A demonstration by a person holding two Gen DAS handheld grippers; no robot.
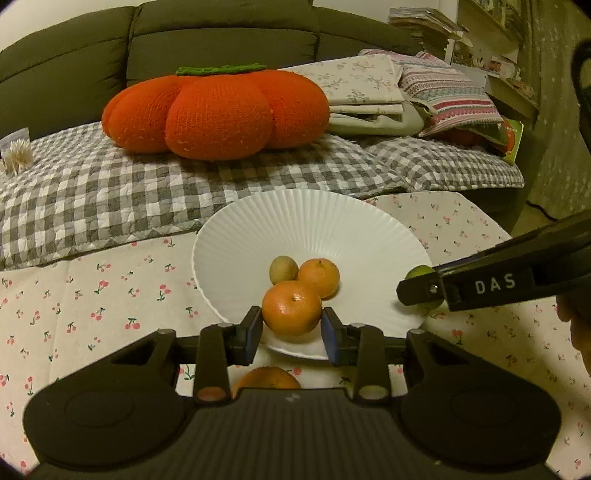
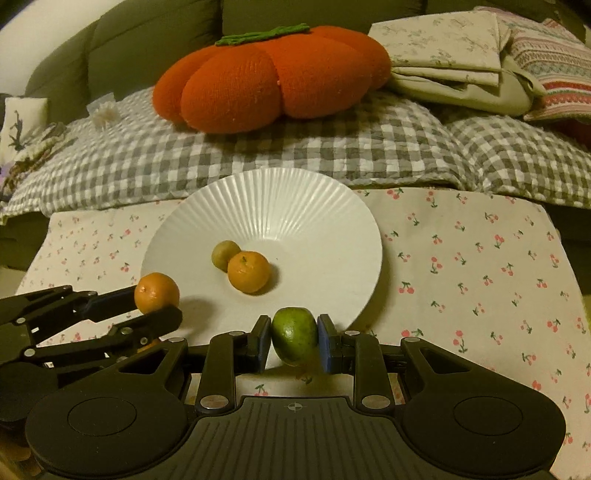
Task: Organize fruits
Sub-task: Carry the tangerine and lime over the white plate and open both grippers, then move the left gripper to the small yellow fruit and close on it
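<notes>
Cherry-print tablecloth (image 2: 461,258), tangerine (image 1: 291,313) clamped in left tool (image 1: 291,328)

Left wrist view: looks forward and slightly down along the left gripper (image 1: 291,332), close over the near rim of the ribbed white plate (image 1: 258,229), facing the olive-green sofa (image 1: 221,33).
Right wrist view: looks the same way along the right gripper (image 2: 294,341), from just right of the plate (image 2: 314,221), equally near.
Shared: plate, cherry-print tablecloth (image 1: 92,295) (image 2: 480,258), knitted orange pumpkin cushion (image 1: 218,110) (image 2: 273,77), each other's gripper.
</notes>
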